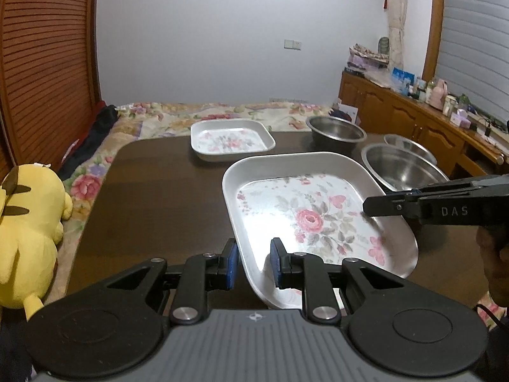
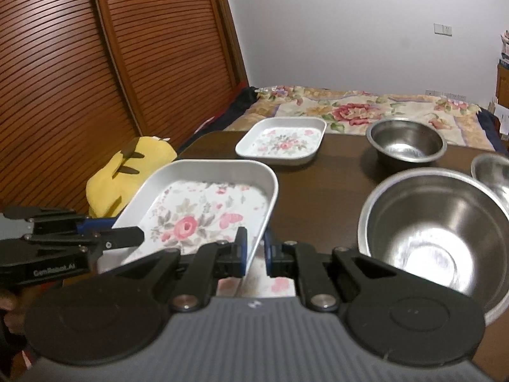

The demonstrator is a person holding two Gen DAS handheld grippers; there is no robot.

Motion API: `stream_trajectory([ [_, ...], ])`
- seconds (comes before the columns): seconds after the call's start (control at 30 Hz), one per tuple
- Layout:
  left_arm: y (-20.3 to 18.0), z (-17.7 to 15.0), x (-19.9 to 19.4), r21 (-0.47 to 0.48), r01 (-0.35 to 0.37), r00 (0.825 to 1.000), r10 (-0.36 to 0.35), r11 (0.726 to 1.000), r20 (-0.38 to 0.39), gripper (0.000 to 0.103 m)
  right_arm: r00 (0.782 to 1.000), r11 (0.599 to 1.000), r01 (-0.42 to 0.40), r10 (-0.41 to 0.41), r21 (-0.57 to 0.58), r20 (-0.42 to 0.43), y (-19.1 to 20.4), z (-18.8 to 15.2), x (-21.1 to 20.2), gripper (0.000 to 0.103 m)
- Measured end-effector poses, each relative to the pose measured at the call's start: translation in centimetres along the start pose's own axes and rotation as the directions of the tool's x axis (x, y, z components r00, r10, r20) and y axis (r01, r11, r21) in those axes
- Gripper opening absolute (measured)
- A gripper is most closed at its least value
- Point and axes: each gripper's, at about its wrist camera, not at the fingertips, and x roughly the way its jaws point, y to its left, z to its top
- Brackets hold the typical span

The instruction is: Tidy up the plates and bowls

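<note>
A: Left wrist view — the left gripper [image 1: 253,262] has its blue pads nearly closed on the near left rim of the large white floral rectangular plate [image 1: 313,219], wall pinched between them. The right gripper [image 1: 369,207] comes in from the right side and clamps the opposite rim.

B: Agreed, and the right wrist view shows the same from the other side — the right gripper [image 2: 256,251] is narrowed onto the plate's [image 2: 203,213] right edge, the left gripper [image 2: 136,234] biting the far-left edge. So both hold it, and it looks lifted off the dark brown wooden table [image 1: 152,184].

A: Where does it go, in your judgement?

B: Likely onto the smaller white floral rectangular dish [image 1: 230,138], which sits straight ahead of the left gripper and ahead-left of the right one, well apart from the held plate.

A: Which hand is nearer?

B: The left, I judge. The held plate's long axis runs roughly away from both grippers, toward that dish. The large stainless steel bowl [image 2: 435,232] lies just right of the right gripper, the smaller stainless steel bowl [image 2: 405,143] ahead-right — both clear of the path, I think.
</note>
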Motion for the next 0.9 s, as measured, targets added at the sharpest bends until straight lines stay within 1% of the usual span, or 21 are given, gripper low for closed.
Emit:
stream_trajectory([
  [0.17, -0.6, -0.8, -0.1, 0.001, 0.01, 1.0, -0.01, 1.0, -0.015, 0.023, 1.0, 0.999, -0.01, 0.011, 0.032, -0.009, -0.4, -2.0, -0.6, 0.013],
  [0.33, -1.1, -1.2, 0.6, 0.0, 0.019, 0.999, -0.019, 1.0, -0.031, 0.023, 1.0, 0.999, -0.009, 0.01, 0.041, -0.007, -0.6, -3.3, -1.4, 0.013],
  [0.53, -1.8, -1.5, 1.8, 0.022, 0.019, 0.999, -0.019, 1.0, -0.033, 0.023, 1.0, 0.998, 0.005, -0.005, 0.06, -0.006, -1.4, -4.1, -1.4, 0.013],
  [0.77, -1.6, -1.8, 2.7, 0.011, 0.024, 0.998, -0.024, 1.0, -0.052, 0.023, 1.0, 0.994, 0.003, -0.003, 0.107, 0.004, -2.3, -4.9, -1.0, 0.013],
  [0.9, -1.7, -2.0, 3.0, 0.021, 0.009, 0.999, -0.008, 1.0, -0.052, 0.023, 1.0, 0.995, 0.009, -0.011, 0.101, 0.02, -2.2, -5.0, -1.1, 0.013],
])
